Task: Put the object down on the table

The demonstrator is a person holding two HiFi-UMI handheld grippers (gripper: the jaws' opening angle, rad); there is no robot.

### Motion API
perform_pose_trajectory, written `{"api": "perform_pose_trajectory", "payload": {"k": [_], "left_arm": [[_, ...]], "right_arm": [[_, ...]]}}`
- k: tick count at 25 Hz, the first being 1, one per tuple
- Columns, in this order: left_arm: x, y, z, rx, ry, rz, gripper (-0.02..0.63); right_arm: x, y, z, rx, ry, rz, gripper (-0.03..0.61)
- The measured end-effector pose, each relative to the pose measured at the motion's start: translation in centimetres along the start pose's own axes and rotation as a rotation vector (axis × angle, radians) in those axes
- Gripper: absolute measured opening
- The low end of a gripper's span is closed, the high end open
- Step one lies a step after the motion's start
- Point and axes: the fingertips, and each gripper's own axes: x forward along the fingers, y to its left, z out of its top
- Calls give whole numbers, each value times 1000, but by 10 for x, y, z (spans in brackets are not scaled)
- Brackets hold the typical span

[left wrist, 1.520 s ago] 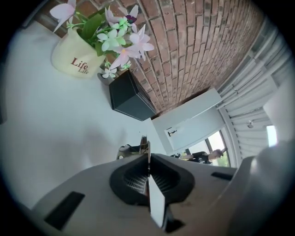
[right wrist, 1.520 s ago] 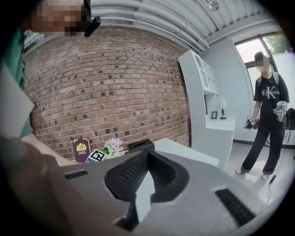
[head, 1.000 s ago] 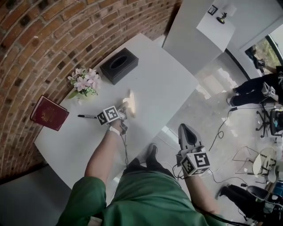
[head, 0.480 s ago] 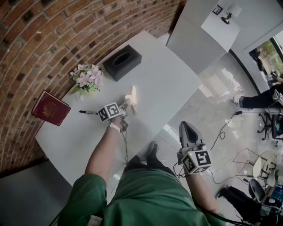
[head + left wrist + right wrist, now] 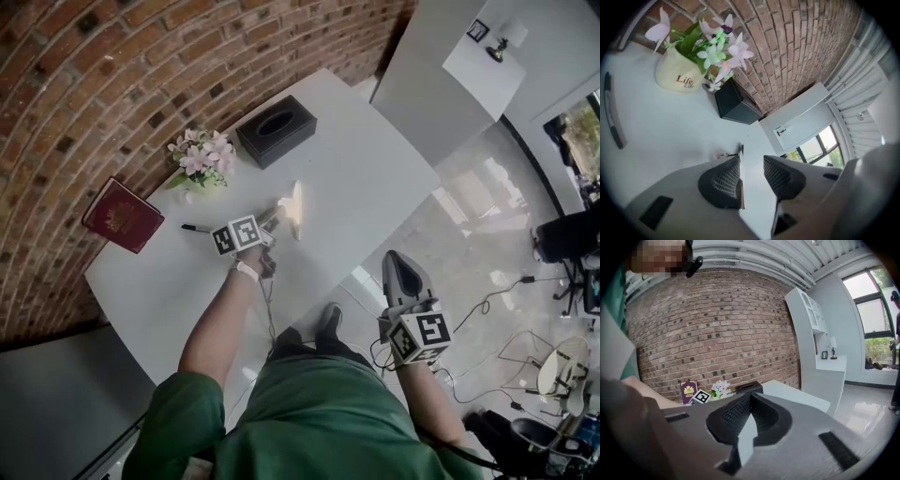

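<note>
A thin pale flat piece (image 5: 296, 208) rests on the white table (image 5: 366, 169), seen edge-on in the head view. My left gripper (image 5: 275, 221) is right behind it. In the left gripper view its jaws (image 5: 752, 159) have just been opening and stand apart; the piece's thin edge (image 5: 741, 187) lies along the left pad, with a clear gap to the right pad. My right gripper (image 5: 401, 272) hangs off the table's near edge over the floor. It is shut (image 5: 750, 397) with nothing in it.
A flower pot (image 5: 199, 161) and a black tissue box (image 5: 275, 130) stand near the brick wall. A red booklet (image 5: 123, 215) and a black pen (image 5: 196, 228) lie to the left. A white cabinet (image 5: 441, 75) stands beyond the table.
My left gripper has lifted a little behind the pale piece, which stays on the table. The head view has swung slightly. The right gripper has held still.
</note>
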Motion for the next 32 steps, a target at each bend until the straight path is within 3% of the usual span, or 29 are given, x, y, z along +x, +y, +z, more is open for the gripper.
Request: {"api": "perform_pose_trajectory", "payload": {"k": [14,20,25,32], "left_arm": [[-86,-118,74,274,-206,-94,146],[-139,-181,108,396,-347,-118,146],[-171,-226,118,401,-423,-211,140],[-213,-274,129,462,-528,-275,123]], "right_arm": [[29,37,39,-25,-88,149,3],[34,58,63,-52,-137,210,3],[38,72,85,-65,-184,249,3],[38,89,119,-68,-256,294,3]]}}
